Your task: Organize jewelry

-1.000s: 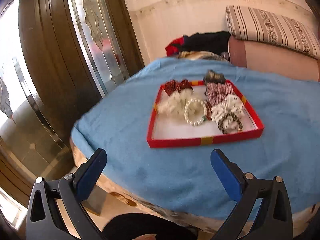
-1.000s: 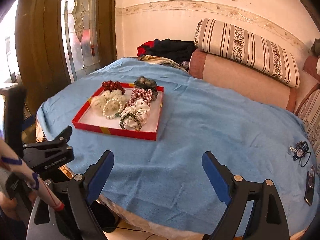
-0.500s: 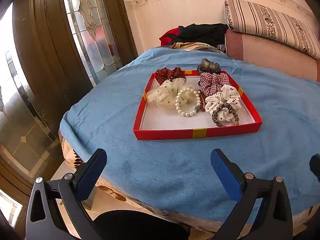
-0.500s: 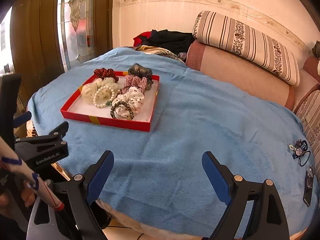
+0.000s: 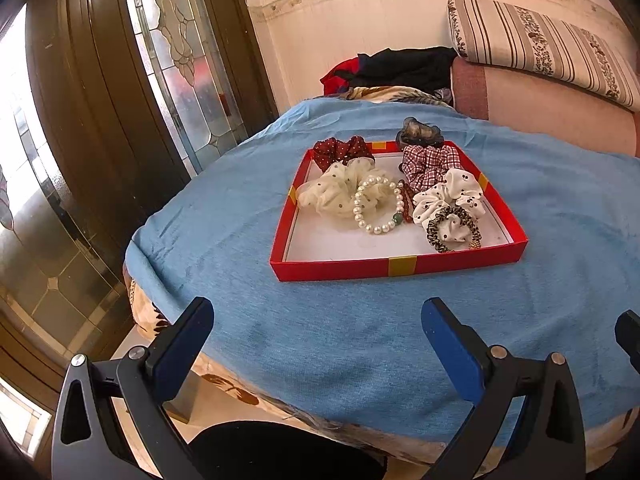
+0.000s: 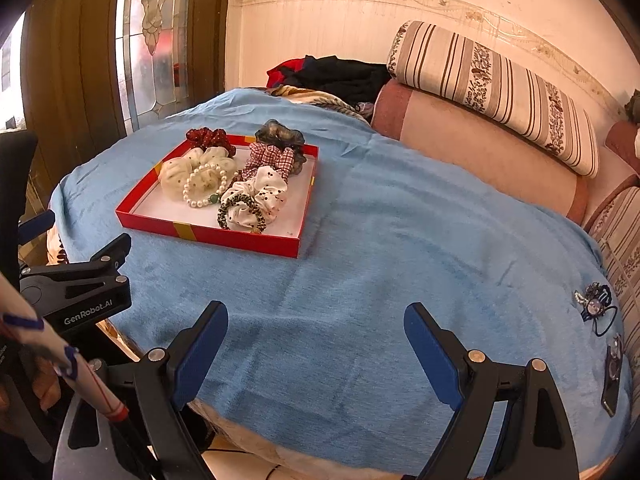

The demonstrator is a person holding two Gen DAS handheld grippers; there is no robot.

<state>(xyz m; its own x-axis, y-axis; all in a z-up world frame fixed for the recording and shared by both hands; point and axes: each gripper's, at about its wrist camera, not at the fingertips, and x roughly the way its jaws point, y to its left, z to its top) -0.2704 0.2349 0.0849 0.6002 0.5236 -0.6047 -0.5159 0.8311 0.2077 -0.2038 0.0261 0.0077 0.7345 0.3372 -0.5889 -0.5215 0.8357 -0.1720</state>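
A red tray [image 5: 340, 270] [image 6: 208, 236] sits on the blue cloth. It holds several scrunchies, a pearl bracelet [image 5: 378, 206] [image 6: 202, 190], a red bead bracelet [image 5: 406, 200] and a leopard hair tie [image 5: 452, 228] [image 6: 240, 210]. A dark scrunchie [image 5: 418, 130] [image 6: 280, 134] lies on the tray's far rim. My left gripper [image 5: 316, 344] is open and empty, short of the tray's front edge. My right gripper [image 6: 316, 348] is open and empty, near the table's front edge, right of the tray. A jewelled brooch with a cord [image 6: 596, 304] lies at the far right.
The blue-covered table [image 6: 400, 240] stands next to a pink sofa [image 6: 480, 148] with a striped cushion [image 6: 500, 92]. Dark clothes [image 5: 400, 68] are piled behind the table. A wooden door with patterned glass [image 5: 172, 60] is to the left. A dark phone-like object [image 6: 612, 376] lies at the right edge.
Both grippers have shifted so the tray sits closer and more central in the left wrist view. The jaws stayed open. Nothing in the tray has moved.
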